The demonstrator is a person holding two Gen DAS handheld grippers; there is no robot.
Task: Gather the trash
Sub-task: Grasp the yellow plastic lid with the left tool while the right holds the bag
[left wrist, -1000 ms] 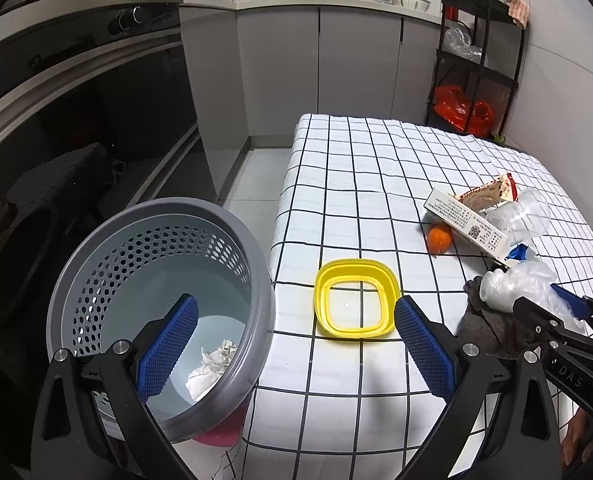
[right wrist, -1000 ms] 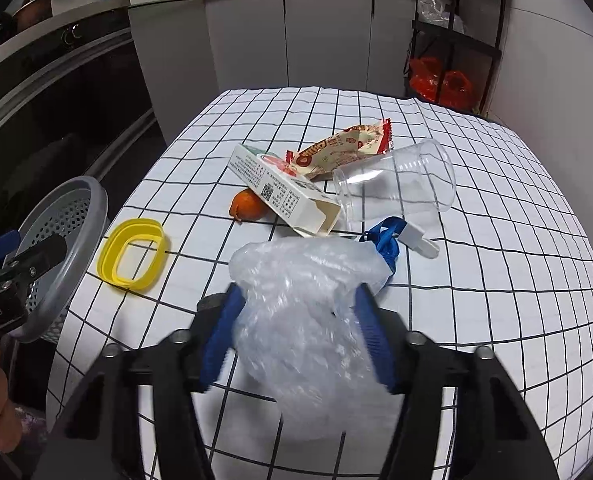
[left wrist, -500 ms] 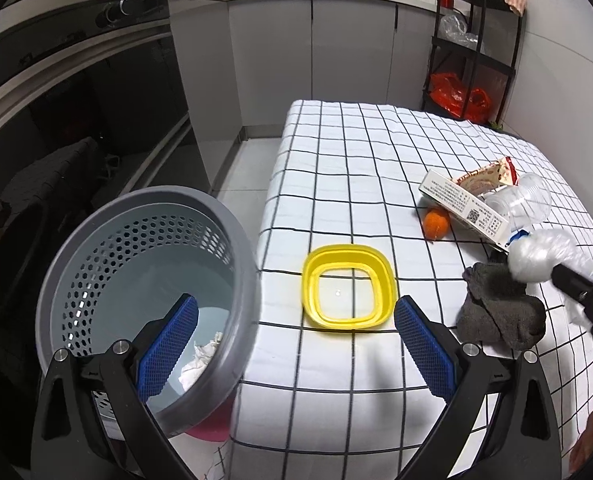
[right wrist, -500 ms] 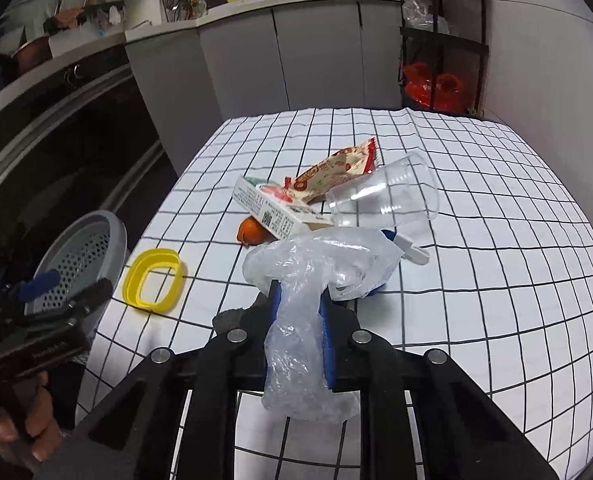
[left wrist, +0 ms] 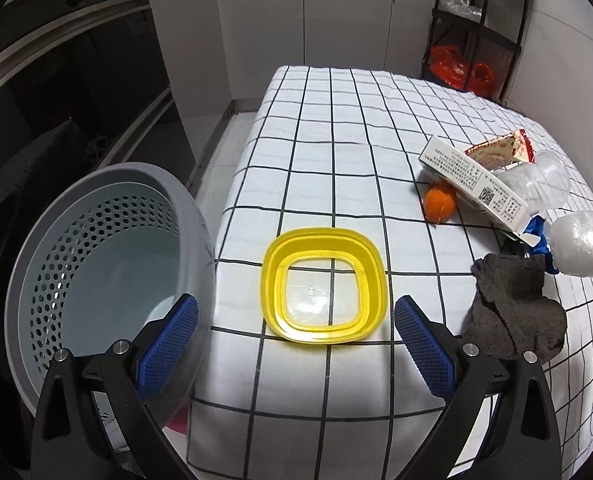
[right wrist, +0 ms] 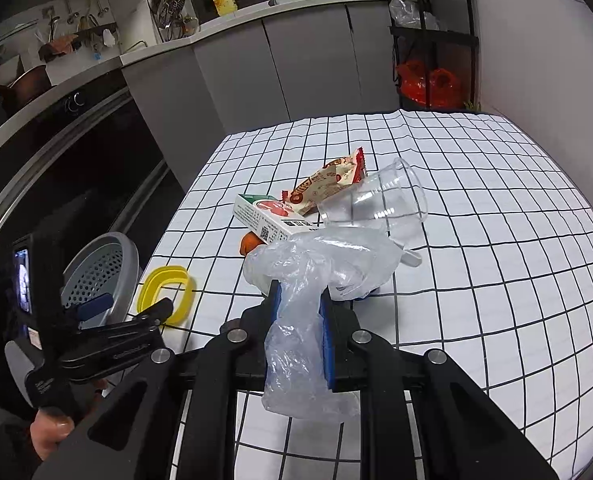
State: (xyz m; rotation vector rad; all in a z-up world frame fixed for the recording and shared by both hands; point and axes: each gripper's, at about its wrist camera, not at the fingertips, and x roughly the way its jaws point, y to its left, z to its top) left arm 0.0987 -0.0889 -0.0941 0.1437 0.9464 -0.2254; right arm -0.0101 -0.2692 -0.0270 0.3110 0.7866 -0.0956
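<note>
Right claw: blue pads are pressed together on a crumpled clear plastic bag. The bag is pinched at its middle; one end bulges past the tips, the other hangs down behind them, clear of the bench.

Just beyond the right claw's tips a white carton, a snack wrapper and a clear plastic cup on its side are seen bunched together, with an orange fruit tucked against the carton.

Left claw: fingers are spread wide apart, nothing between the pads. A yellow container lid lies flat on the checked cloth just ahead of the tips, centred between them. A grey perforated basket is seen beside the left finger, off the bench edge. A dark grey rag lies crumpled just outside the right finger.
</note>
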